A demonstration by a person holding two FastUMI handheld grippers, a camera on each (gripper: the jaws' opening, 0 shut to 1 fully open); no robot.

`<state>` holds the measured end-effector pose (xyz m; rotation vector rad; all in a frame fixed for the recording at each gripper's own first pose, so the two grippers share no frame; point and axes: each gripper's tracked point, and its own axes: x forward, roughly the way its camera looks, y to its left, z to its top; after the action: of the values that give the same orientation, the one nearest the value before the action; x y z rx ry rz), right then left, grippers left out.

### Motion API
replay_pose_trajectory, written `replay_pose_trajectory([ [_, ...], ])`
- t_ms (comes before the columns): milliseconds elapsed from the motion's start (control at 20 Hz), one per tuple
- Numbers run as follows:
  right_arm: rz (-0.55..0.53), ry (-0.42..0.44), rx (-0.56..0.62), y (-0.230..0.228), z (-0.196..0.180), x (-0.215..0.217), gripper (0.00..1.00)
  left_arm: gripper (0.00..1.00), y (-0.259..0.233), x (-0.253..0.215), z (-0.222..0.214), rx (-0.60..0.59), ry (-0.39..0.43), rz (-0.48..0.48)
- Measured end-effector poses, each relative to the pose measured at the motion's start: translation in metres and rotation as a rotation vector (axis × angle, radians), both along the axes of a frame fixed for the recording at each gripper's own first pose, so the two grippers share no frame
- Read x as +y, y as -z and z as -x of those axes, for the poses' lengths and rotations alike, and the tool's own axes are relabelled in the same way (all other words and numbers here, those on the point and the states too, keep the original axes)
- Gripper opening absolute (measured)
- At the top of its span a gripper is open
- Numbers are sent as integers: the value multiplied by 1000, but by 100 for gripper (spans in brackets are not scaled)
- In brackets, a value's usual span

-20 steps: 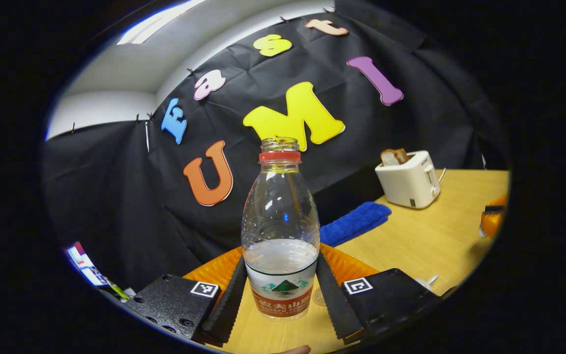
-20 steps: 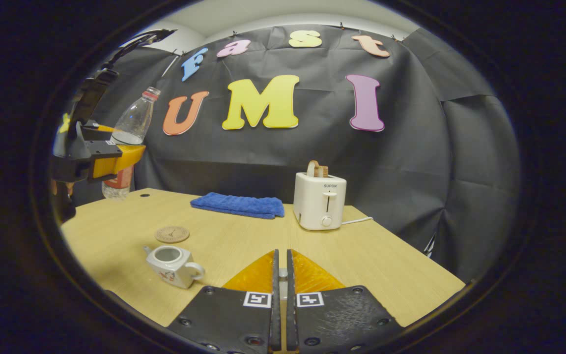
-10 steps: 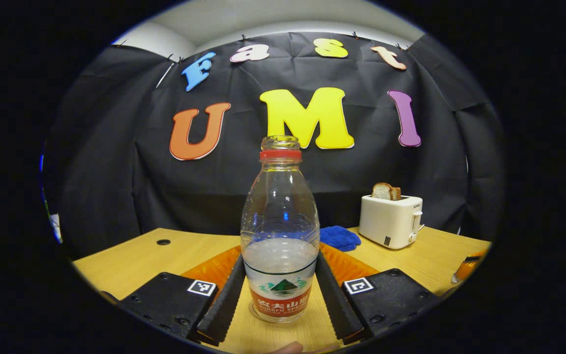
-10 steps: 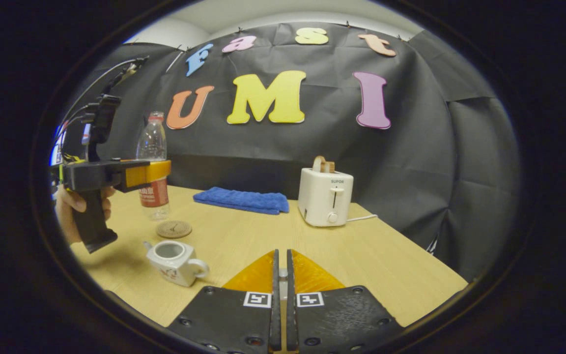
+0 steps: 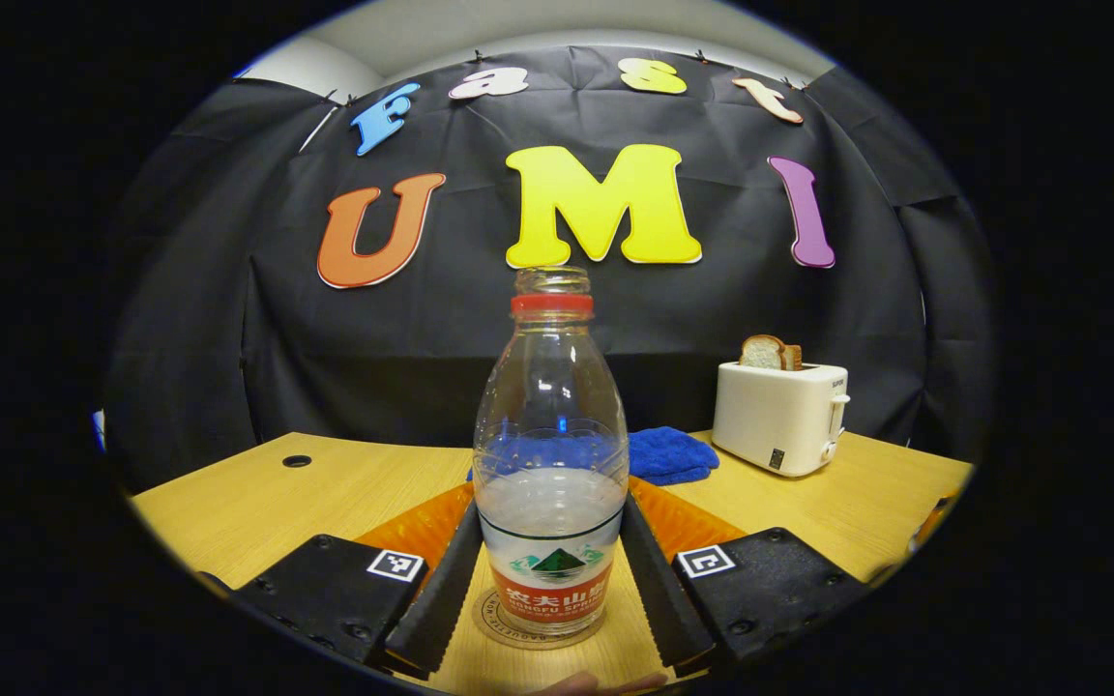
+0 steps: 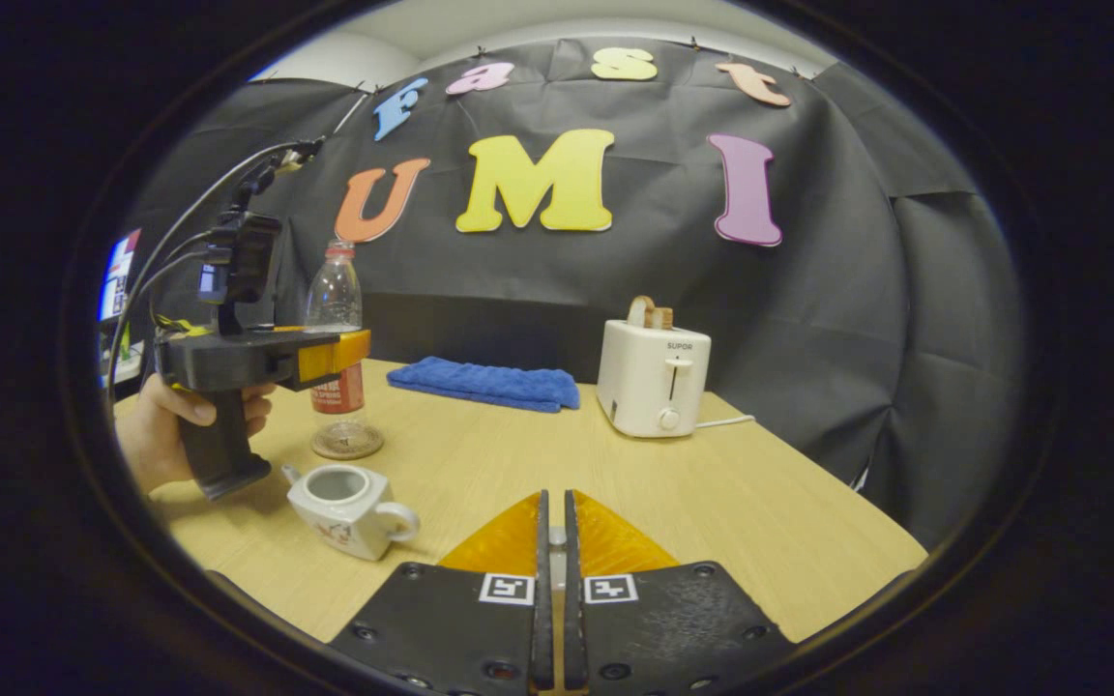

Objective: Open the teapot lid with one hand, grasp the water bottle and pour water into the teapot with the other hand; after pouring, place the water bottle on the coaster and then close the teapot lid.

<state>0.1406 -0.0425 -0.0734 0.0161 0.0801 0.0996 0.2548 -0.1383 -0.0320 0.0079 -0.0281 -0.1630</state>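
Note:
A clear water bottle (image 5: 549,454) with a red collar and no cap stands upright on the round cork coaster (image 5: 518,633). My left gripper (image 5: 549,505) is shut on its labelled lower half. In the right gripper view a hand (image 6: 156,435) holds that gripper by the bottle (image 6: 335,300) over the coaster (image 6: 348,443). The white teapot (image 6: 339,498) sits lidless just in front of the coaster, spout to the left. My right gripper (image 6: 554,498) hovers over the table's near side, shut, with a pale sliver of the lid between its fingers.
A white toaster (image 6: 654,377) with a bread slice stands at the back of the wooden table (image 6: 712,503), its cord trailing right. A folded blue cloth (image 6: 484,382) lies to its left, behind the bottle. The table's right edge drops off near the black wall.
My left gripper has swung level and come down with the bottle, from tilted in the air at far left to upright on the coaster. The right gripper has barely moved.

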Motion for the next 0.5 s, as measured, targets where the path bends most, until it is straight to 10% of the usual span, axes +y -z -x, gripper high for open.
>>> replay_pose_trajectory([
  [500,-10,-10,2,1,-1,1,4,82,17,8,-7,25,-12,7],
])
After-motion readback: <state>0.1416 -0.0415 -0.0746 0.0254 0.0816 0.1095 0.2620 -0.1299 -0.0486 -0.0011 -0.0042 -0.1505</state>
